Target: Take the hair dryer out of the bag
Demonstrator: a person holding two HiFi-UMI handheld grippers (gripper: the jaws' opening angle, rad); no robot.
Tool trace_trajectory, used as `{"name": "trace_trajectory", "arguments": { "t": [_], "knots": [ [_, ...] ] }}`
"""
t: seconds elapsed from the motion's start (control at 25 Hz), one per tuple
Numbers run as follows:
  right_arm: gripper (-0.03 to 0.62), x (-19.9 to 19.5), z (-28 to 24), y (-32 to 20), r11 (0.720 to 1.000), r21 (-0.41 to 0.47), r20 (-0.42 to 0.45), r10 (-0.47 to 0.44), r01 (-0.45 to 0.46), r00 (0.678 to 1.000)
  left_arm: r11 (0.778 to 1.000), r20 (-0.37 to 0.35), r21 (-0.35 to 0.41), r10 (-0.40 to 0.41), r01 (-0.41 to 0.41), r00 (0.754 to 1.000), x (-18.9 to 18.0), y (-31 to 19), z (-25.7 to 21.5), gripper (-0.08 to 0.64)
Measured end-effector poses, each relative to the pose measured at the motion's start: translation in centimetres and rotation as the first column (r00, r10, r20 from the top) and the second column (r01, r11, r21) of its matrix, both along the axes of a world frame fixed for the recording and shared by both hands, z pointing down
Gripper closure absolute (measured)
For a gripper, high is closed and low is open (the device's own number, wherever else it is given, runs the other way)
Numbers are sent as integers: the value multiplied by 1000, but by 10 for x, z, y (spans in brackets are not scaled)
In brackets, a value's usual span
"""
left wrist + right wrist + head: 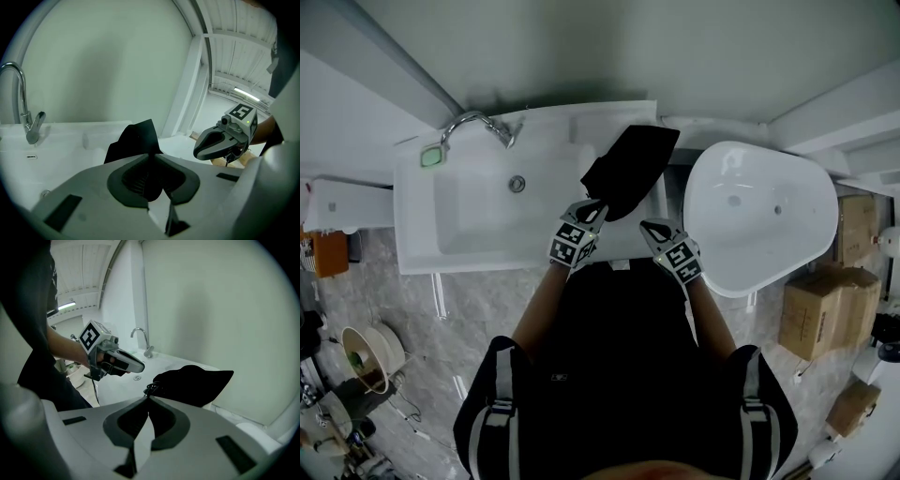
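STEP: opening bag, dryer not yet out | BAG: black bag (630,169) upper centre on washbasin (478,202) ledge; hair dryer unseen, likely inside | LEFT: left gripper (596,210) fingers clamp bag fabric | RIGHT: right gripper (649,226) fingers apparently pinch drawstring (150,389) | NEXT: spread mouth, reach in

The bag (630,169) is lying on the right end of the counter (534,258), just right of the basin (487,211). The faucet (478,127) is standing behind the basin at the far left. A tub (759,216) is sitting right of the counter, and boxes (816,309) are resting on the floor (469,300) further right. The left gripper (593,210) is pinching the bag's near left edge. The right gripper (647,225), fingers together, is hovering at its near corner.
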State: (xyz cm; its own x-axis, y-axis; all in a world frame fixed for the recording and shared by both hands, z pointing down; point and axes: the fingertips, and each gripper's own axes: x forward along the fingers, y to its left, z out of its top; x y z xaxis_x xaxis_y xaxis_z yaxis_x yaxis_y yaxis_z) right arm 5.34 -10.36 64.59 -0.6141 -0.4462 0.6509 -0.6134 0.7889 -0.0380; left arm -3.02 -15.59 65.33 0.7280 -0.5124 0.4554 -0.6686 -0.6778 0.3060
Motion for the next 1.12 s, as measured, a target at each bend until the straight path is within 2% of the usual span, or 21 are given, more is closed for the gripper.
{"name": "trace_trajectory", "arguments": {
  "t": [0.24,0.44,0.64,0.88,1.12],
  "knots": [
    [532,-2,3,-20,1000,-7,8,-27,27,1000,1000,54,-20,-21,22,998,0,-15,17,530],
    [532,-1,4,-34,999,-17,11,-42,42,999,998,107,-71,6,2,994,8,-28,39,413],
    [532,12,9,-45,998,-46,8,-35,35,999,995,223,-79,79,-63,972,24,-37,71,322],
    [532,22,17,-55,997,-78,-1,-26,26,1000,989,330,-104,135,-106,934,34,-49,95,295],
    [532,27,17,-67,996,-92,14,-17,19,1000,984,337,-141,155,-112,929,46,-60,109,291]
  ]
}}
